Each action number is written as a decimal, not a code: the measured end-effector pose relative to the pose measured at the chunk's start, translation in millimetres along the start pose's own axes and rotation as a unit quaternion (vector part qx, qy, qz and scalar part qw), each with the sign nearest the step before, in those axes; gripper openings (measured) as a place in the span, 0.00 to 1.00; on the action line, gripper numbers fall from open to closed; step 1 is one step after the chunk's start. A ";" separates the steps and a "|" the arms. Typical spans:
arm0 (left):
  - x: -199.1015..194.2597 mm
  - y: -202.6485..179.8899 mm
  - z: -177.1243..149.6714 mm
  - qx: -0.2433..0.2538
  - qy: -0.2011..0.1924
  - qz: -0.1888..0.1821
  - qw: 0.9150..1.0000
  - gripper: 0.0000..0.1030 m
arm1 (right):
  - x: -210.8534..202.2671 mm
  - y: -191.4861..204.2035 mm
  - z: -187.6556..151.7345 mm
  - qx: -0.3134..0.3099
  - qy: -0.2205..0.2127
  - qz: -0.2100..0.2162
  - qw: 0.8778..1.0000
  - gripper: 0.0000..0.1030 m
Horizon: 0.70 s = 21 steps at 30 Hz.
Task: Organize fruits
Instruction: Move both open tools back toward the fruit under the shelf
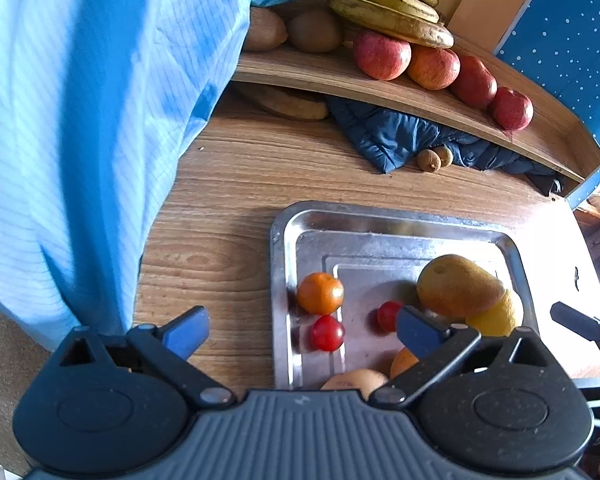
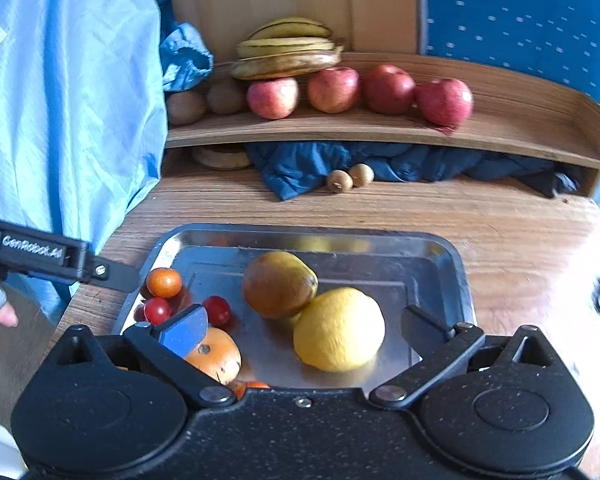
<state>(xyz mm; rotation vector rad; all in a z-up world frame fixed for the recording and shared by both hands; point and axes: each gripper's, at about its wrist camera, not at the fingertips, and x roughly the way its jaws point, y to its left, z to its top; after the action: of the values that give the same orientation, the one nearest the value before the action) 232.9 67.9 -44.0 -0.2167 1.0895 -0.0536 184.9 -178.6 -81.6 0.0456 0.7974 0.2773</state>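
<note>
Nearest my lens, the right gripper (image 2: 304, 326) had its fingers spread wide over the metal tray (image 2: 458, 276), nothing between them; the lemon (image 2: 338, 330) lay just ahead on the tray, touching the mango (image 2: 278, 284) behind it. My left gripper (image 1: 302, 330) was equally wide and empty at the tray's left edge. I read "GenRobot.AI" on the left gripper's black arm (image 2: 32, 246), left of the tray. On the tray's left side sat a small orange (image 2: 164, 282) and two cherry tomatoes (image 2: 157, 309), with a larger orange (image 2: 216, 356) partly hidden by my blue pad. Behind the tray, a wooden shelf (image 2: 380, 130) carried four apples (image 2: 388, 88), bananas (image 2: 286, 56) and kiwis (image 2: 186, 107). A blue garment (image 2: 68, 100) blocked everything left of the tray.
</note>
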 end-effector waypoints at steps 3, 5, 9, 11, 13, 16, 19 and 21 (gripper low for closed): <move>-5.6 5.2 -8.0 0.012 -0.002 -0.002 1.000 0.99 | -4.9 -0.5 -8.7 0.015 0.006 -0.013 1.000 0.99; -9.4 8.4 -14.6 0.023 -0.004 0.000 1.000 0.99 | -7.8 -0.5 -14.4 0.023 0.011 -0.018 1.000 0.99; -16.0 14.7 -30.4 0.045 -0.005 -0.008 0.999 0.99 | -14.5 1.3 -24.6 0.033 0.019 -0.025 0.999 0.99; -18.4 17.4 -37.5 0.056 -0.003 -0.012 0.998 0.99 | -17.2 2.7 -28.6 0.035 0.023 -0.027 0.999 0.99; -21.4 19.0 -44.4 0.065 -0.008 -0.007 0.998 0.99 | -19.9 4.5 -33.0 0.033 0.029 -0.027 0.999 0.99; -22.9 18.1 -53.0 0.081 -0.008 -0.003 0.997 0.99 | -21.6 8.2 -38.3 0.023 0.046 -0.029 0.998 0.99; -21.8 15.3 -59.5 0.096 0.003 -0.005 0.995 1.00 | -20.7 10.2 -43.4 0.011 0.064 -0.031 0.997 0.99; -22.0 12.2 -62.3 0.106 0.007 -0.008 0.994 0.99 | -19.4 8.7 -45.7 0.009 0.073 -0.031 0.997 0.99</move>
<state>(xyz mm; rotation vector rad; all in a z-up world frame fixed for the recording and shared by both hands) 166.8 73.9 -54.8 -0.0343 1.0874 -0.1844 137.5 -178.2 -98.7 0.0183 0.9452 0.2162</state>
